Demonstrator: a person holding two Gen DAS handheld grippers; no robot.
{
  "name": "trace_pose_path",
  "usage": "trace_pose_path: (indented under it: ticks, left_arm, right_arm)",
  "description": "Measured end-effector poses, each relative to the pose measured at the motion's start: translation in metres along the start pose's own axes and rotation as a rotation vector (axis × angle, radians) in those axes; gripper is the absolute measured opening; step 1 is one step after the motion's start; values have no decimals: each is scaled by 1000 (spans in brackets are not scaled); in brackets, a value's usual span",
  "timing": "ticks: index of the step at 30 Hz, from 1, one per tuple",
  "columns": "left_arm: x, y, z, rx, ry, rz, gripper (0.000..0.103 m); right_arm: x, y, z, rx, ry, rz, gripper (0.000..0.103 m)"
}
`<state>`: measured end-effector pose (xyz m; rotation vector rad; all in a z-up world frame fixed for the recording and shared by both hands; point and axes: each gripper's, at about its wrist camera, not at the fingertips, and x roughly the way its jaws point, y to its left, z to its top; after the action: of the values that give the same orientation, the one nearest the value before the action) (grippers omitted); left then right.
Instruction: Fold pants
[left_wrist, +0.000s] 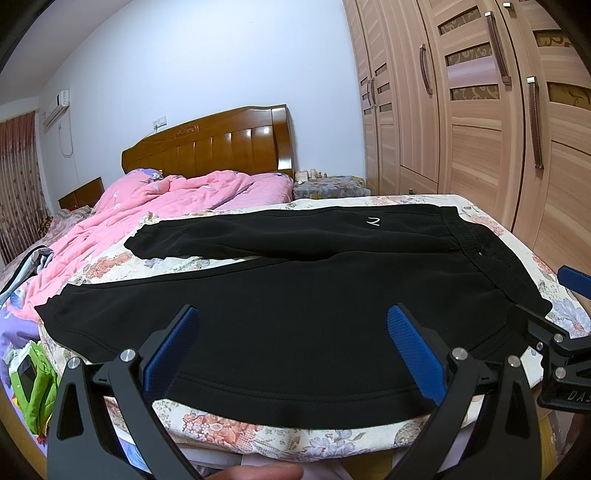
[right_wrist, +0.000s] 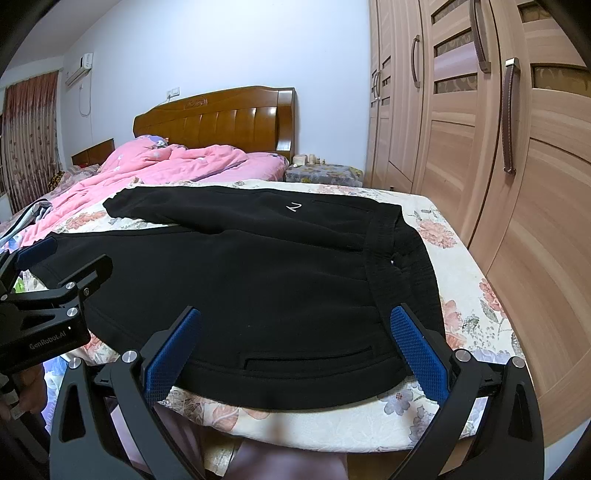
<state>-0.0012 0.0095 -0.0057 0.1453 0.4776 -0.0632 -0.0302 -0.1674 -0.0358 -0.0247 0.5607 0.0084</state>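
Black sweatpants (left_wrist: 295, 325), spread flat and unfolded on floral bedspread (left_wrist: 295, 439); legs apart, waistband (right_wrist: 384, 266) far-right; no fold made, all folds remaining, by appearance. Left gripper (left_wrist: 291, 350) spread wide, empty, above near hem; right gripper (right_wrist: 295, 350) spread, empty, by near pocket. Writing: small white mark resembling "2" beyond both grippers; "GenRobot.AI" on left gripper's body.

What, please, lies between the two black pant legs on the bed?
A bare wedge of floral bedspread separates the black pants' legs, widening toward the cuffs; the left wrist view shows it best.
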Motion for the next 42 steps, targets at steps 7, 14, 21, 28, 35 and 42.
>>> trace_pose_path:
  ticks: [7,14,21,28,35,42]
  left_arm:
    - [0,0,0,-1,0,1,102]
    - [0,1,-1,-1,0,1,102]
    - [0,0,0,0,0,0,102]
    - [0,0,-1,2,2,1,102]
    - [2,1,-1,27,21,-18,102]
    - [15,7,7,78,72,-24,102]
  right_arm:
    - [0,2,-1,0,0,-1,99]
    - [0,1,0,1,1,0,99]
    - [0,0,1,1,2,1,99]
    - [0,1,-1,2,3,2,99]
    - [1,1,-4,5,7,-1,99]
    - [13,-11,5,-16,30,14,99]
